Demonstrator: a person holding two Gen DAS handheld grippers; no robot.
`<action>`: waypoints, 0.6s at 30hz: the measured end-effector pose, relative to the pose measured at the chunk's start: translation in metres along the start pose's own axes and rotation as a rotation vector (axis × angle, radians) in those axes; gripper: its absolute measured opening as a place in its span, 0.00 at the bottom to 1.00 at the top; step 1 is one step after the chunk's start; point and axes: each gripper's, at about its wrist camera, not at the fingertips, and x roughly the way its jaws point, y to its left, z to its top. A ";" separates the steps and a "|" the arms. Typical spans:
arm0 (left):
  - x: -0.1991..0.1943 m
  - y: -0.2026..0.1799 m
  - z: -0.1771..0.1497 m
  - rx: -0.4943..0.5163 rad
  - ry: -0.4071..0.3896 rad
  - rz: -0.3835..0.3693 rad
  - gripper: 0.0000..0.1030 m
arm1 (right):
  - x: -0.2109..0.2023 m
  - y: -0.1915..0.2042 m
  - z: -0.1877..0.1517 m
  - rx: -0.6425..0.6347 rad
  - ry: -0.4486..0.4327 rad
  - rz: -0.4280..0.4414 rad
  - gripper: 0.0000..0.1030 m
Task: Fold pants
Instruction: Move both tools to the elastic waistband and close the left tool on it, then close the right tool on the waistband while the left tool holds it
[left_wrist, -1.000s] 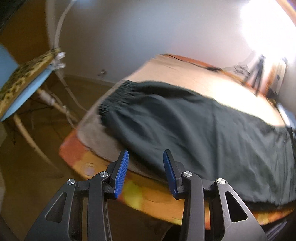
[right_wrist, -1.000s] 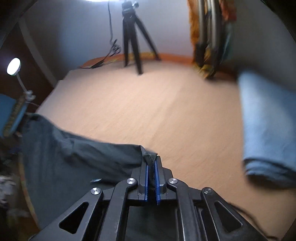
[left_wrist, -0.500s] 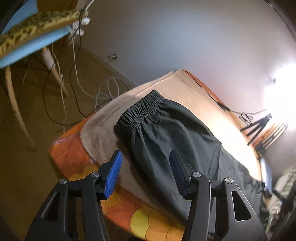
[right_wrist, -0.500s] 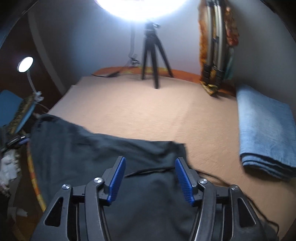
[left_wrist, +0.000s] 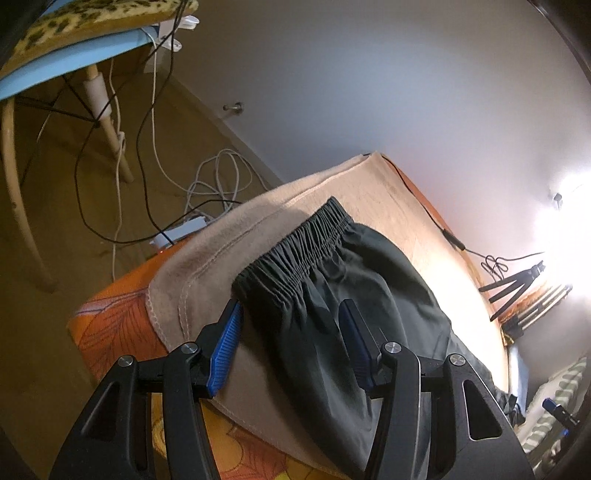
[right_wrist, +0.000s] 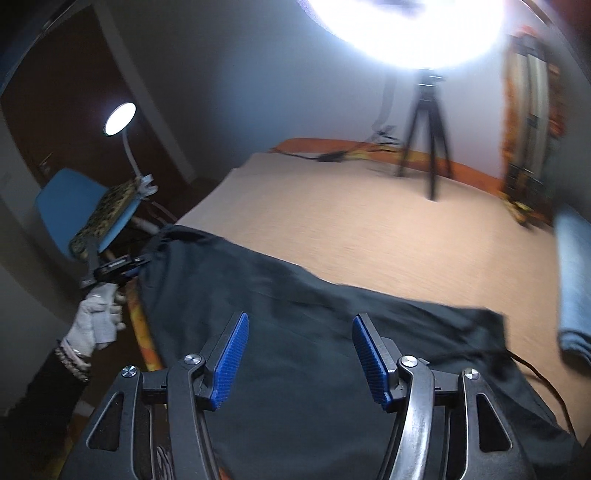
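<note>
Left wrist view puts our left gripper (left_wrist: 290, 345) right at the elastic waistband (left_wrist: 295, 254), jaws apart and empty, with the one pair of dark pants (left_wrist: 332, 325) running lengthwise from frame centre to lower right across the tan blanket (left_wrist: 369, 184). Our right gripper (right_wrist: 299, 356) hangs above the leg end in its lower frame, jaws opening, nothing between them. We count two grippers and one folded blue towel (right_wrist: 574, 284).

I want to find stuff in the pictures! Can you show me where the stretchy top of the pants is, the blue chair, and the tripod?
Stretchy waistband (left_wrist: 295, 254): left wrist view, middle of the gathered band.
Blue chair (right_wrist: 61, 206): right wrist view, on its backrest.
Tripod (right_wrist: 430, 122): right wrist view, upper legs.
</note>
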 end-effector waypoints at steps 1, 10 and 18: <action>0.000 0.001 0.000 -0.003 -0.009 0.001 0.48 | 0.008 0.011 0.007 -0.014 0.011 0.018 0.60; -0.002 0.009 0.002 0.000 -0.078 -0.053 0.18 | 0.085 0.110 0.059 -0.111 0.091 0.152 0.61; -0.019 -0.028 -0.010 0.255 -0.144 -0.050 0.14 | 0.159 0.182 0.109 -0.098 0.181 0.250 0.66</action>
